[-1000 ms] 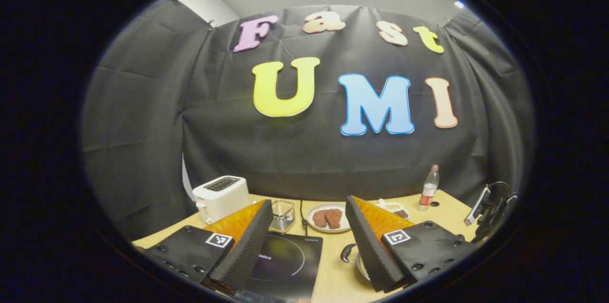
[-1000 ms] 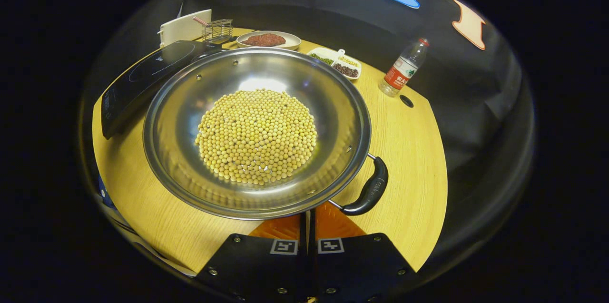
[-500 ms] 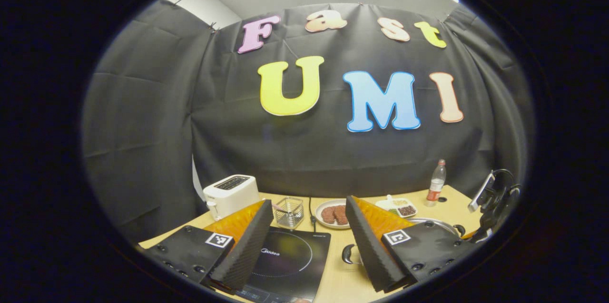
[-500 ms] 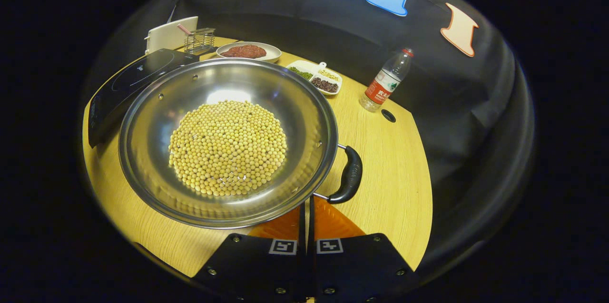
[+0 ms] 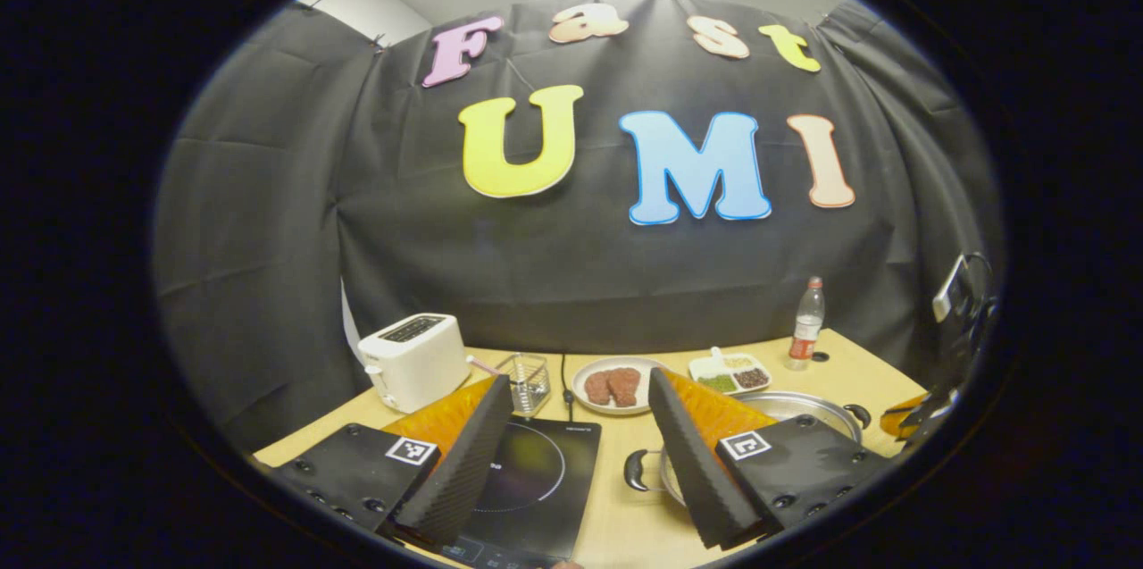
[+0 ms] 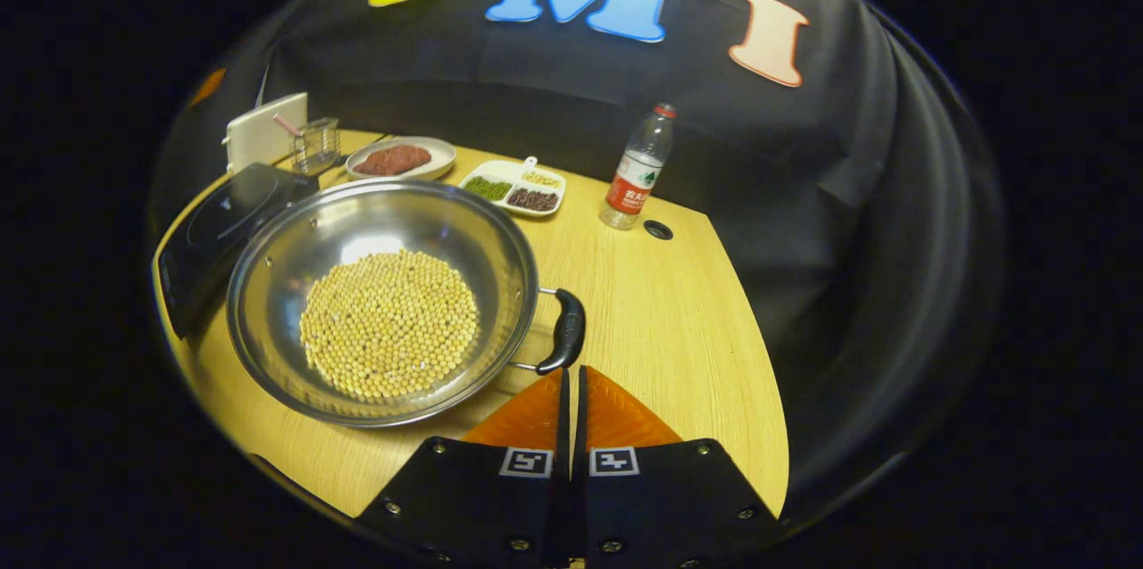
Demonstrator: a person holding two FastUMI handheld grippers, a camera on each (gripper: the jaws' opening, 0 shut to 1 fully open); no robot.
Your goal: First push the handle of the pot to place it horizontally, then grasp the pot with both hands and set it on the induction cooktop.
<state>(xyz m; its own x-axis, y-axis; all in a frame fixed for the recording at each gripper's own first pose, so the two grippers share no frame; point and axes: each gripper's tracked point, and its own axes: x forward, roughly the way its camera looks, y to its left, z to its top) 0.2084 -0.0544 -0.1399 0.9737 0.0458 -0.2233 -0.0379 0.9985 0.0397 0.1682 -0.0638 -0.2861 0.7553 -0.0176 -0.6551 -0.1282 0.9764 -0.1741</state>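
Note:
A steel pot (image 6: 268,283) filled with soybeans rests on the wooden table, its black side handle (image 6: 568,330) pointing right. My right gripper (image 6: 571,371) is shut with nothing in it, its tips just beside the near end of that handle. To the pot's left lies the black induction cooktop (image 6: 210,234). In the left gripper view, my left gripper (image 5: 580,379) hangs open above the cooktop (image 5: 536,484). The pot (image 5: 795,406) sits to its right, partly behind the right finger, with its near handle (image 5: 636,469) and far handle (image 5: 857,414) showing.
Along the back stand a white toaster (image 5: 411,359), a wire basket (image 5: 529,371), a plate of meat (image 5: 614,386), a divided dish (image 5: 730,370) of beans and a water bottle (image 6: 638,167). The table's right edge runs near the pot.
My right gripper has drawn back and up from the pot, which now looks smaller, and its handle has swung toward the gripper tips. The left gripper's view has shifted slightly; it stays open.

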